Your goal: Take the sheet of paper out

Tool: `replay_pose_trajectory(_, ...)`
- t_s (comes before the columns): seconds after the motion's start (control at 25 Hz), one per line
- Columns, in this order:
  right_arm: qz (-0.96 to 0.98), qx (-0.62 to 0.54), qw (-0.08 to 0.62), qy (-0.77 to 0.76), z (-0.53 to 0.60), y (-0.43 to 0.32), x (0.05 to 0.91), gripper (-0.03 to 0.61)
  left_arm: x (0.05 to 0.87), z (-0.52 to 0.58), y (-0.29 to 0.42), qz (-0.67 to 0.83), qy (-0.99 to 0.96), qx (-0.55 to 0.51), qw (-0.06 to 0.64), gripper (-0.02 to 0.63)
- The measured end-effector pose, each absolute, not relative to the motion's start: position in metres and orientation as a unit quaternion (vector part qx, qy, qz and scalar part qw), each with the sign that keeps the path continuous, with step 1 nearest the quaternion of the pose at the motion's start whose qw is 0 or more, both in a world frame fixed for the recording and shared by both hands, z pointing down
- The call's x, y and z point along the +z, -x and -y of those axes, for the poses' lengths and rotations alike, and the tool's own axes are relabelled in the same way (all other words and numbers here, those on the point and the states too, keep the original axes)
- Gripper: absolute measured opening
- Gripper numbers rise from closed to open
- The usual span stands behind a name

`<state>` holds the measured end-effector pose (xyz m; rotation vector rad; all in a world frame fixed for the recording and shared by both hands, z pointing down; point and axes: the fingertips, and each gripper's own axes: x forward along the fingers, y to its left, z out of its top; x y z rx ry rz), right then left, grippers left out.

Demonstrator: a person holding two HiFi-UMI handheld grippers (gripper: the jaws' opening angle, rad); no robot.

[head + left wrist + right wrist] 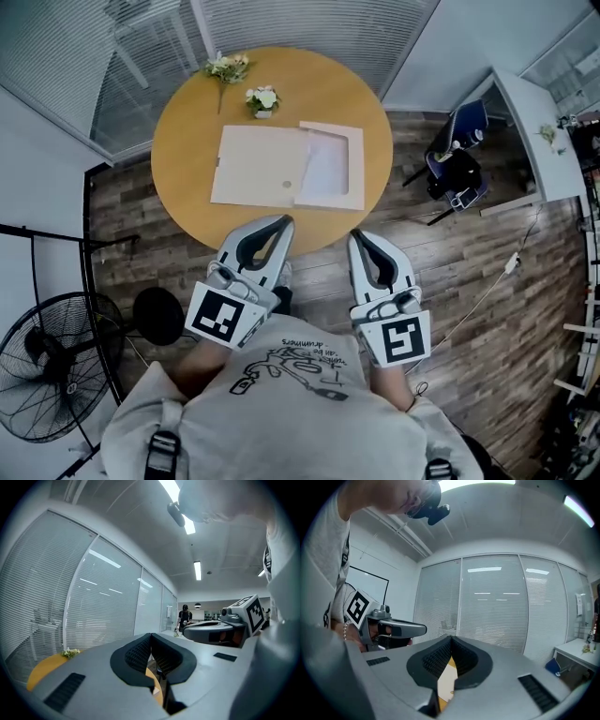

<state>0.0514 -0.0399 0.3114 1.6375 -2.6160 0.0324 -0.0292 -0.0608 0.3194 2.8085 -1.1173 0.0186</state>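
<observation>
A cream folder (261, 166) lies flat on the round wooden table (187, 122). A white sheet of paper (328, 172) shows at the folder's open right end. My left gripper (286, 221) and right gripper (356, 236) are side by side just off the table's near edge, pointing level at the folder and apart from it. Both are shut with nothing between the jaws. In the left gripper view the left gripper (151, 637) has its ribbed pads meeting. In the right gripper view the right gripper (451, 640) is also shut, and a strip of the folder (446, 679) shows below its tips.
Two small flower bunches (227, 67) (262, 98) sit at the table's far side. A standing fan (47, 366) and a black round base (157, 314) are on the floor at left. A blue chair with bags (459, 155) and a white desk (534, 131) stand at right.
</observation>
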Motion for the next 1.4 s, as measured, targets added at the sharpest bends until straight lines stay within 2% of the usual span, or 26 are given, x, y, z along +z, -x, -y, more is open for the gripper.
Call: replay_pose_trajectory(1.4,0.845,0.003,0.046,-0.532,0.186,-0.019,0.318,0.008,0.336,0.209,0.051,0.338,-0.938,0.013,0.075,0.02)
